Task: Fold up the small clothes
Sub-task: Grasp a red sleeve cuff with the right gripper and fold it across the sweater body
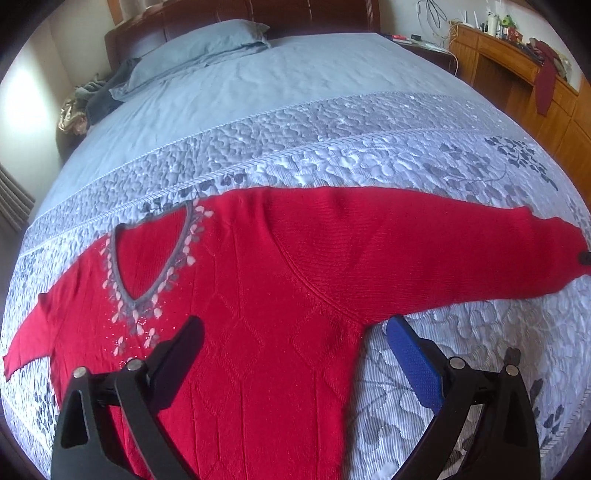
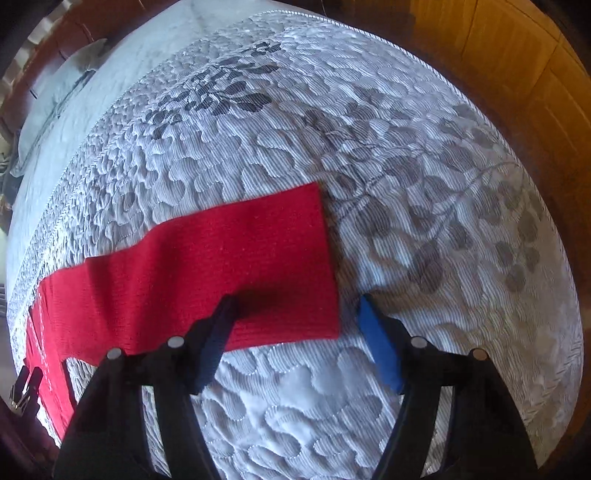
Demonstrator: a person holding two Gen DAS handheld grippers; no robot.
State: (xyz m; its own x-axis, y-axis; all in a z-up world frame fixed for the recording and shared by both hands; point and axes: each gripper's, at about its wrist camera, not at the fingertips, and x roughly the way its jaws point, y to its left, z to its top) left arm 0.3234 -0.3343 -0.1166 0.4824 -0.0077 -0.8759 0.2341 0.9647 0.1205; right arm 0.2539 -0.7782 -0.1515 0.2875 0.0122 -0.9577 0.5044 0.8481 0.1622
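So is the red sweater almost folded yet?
Not yet. Done: the red sweater lies spread flat on the bed, front up, sleeves out. In hand: the right gripper is open around the cuff end of the sleeve, not pinching; the left gripper is open over the body near the armpit. Left: every fold, sleeves and body.

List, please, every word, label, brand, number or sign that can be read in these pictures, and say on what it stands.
There is no readable text in either view.
Red sweater: only bead and leaf decoration at the neck, no lettering.
Quilted bedspread: leaf pattern only.
Bottles and small items on the wooden desk: any labels are too small and blurred to read.
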